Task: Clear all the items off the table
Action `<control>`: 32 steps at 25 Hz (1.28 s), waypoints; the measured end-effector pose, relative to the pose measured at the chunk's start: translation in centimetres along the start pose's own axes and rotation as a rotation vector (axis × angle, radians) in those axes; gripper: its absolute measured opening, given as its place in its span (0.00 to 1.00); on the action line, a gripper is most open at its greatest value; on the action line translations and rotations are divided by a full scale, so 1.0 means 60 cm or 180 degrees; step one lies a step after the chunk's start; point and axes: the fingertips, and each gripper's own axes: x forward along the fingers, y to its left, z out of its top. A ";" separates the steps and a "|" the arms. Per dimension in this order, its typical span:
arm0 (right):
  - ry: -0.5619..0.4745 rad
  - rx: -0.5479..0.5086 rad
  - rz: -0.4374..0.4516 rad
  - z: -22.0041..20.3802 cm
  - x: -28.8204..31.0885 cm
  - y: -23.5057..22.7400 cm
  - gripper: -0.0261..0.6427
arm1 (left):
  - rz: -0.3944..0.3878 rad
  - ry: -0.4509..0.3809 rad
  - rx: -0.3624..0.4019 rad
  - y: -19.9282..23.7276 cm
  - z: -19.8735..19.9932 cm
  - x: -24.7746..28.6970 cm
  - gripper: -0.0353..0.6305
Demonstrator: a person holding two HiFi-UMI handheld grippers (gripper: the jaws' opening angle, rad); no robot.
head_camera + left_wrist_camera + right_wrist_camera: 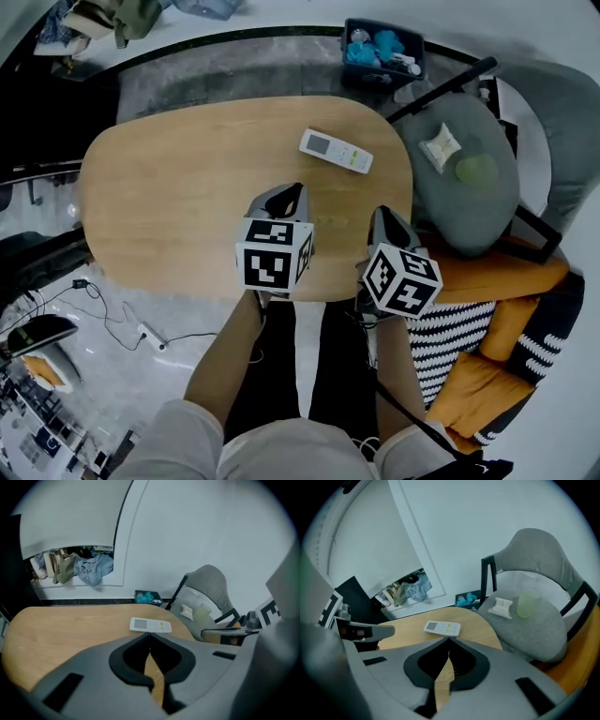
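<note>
Here we are over the wooden table, and the white remote control lies flat on its far right part, screen end pointing left, near the table's rounded edge. Both tongs hang over the table's near edge, well apart from the remote. The left gripper has its jaws pressed together at the tips, with only bare table top showing through the slit below them. The right gripper is the same: tips meeting, nothing between them. It sits nearer the table's right end. Just beside that right end stands a grey chair, and on its seat we spot a small white packet and a pale green cup, close together. Beyond the table's far edge, on the floor, sits a dark bin holding blue things.
</note>
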 end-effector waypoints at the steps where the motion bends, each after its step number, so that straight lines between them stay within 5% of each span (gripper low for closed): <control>1: 0.0007 -0.0013 0.0010 -0.004 0.001 0.015 0.07 | 0.0002 0.0008 -0.0014 0.012 -0.008 -0.010 0.07; 11: 0.0096 -0.0023 0.0102 -0.052 0.014 0.117 0.08 | 0.0003 0.0017 -0.0157 0.091 -0.056 -0.069 0.06; 23: 0.0048 0.0043 0.0027 -0.050 0.008 0.092 0.07 | -0.0131 -0.0104 -0.0029 0.084 -0.047 -0.059 0.06; 26: 0.0072 0.0081 0.0026 -0.053 0.011 0.061 0.08 | -0.0351 -0.0104 0.0319 0.057 -0.038 -0.018 0.07; 29: 0.0086 0.0132 -0.0014 -0.055 0.012 0.035 0.08 | -0.0527 0.0109 0.0977 0.039 -0.037 0.029 0.23; 32: 0.0097 0.0207 -0.0074 -0.058 0.017 0.007 0.08 | -0.0535 0.0356 0.1614 0.037 -0.036 0.069 0.27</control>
